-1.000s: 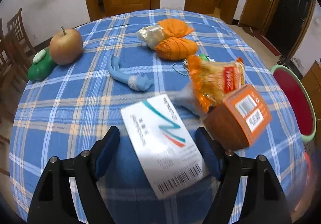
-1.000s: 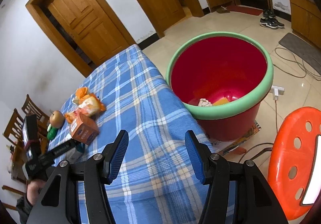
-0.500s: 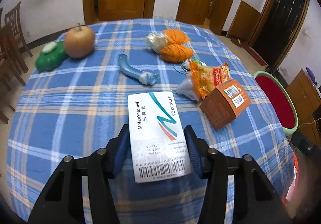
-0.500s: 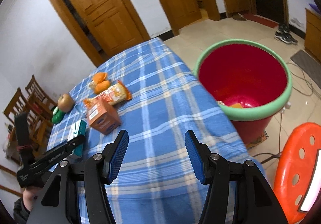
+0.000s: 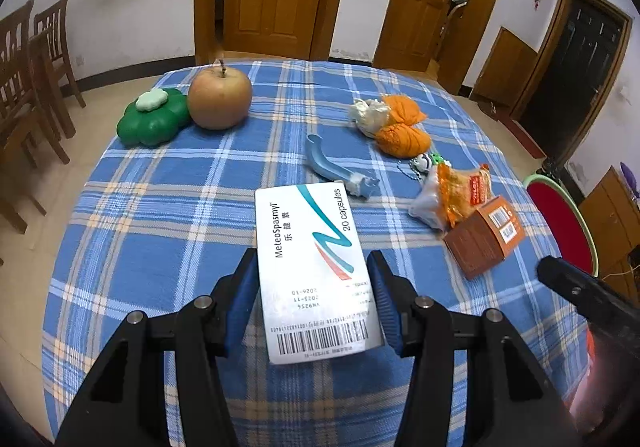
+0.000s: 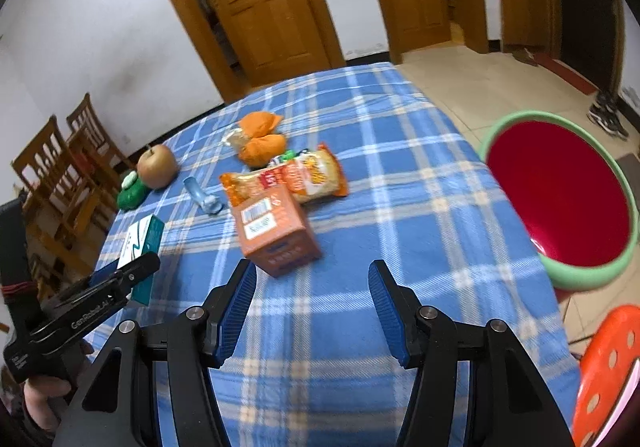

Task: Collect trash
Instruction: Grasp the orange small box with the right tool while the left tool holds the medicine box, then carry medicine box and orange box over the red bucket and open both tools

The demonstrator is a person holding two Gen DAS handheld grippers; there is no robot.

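Left tool [image 5: 312, 275] is clenched on a white cardboard capsule box with teal stripe [image 5: 316, 267], held above the blue plaid-covered table [image 5: 160, 207]. Right tool [image 6: 312, 287] is released, nothing between its pads, just short of an orange cardboard carton [image 6: 274, 233]. Red plastic bin with green rim [image 6: 560, 199] stands on the floor beside the table.

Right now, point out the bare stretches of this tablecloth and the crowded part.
Bare cloth lies between the orange carton and the table edge beside the red bin, under the open right gripper. Another clear patch lies left of the medicine box, below the apple. The middle is crowded: snack packet, orange bundles, blue plastic piece.
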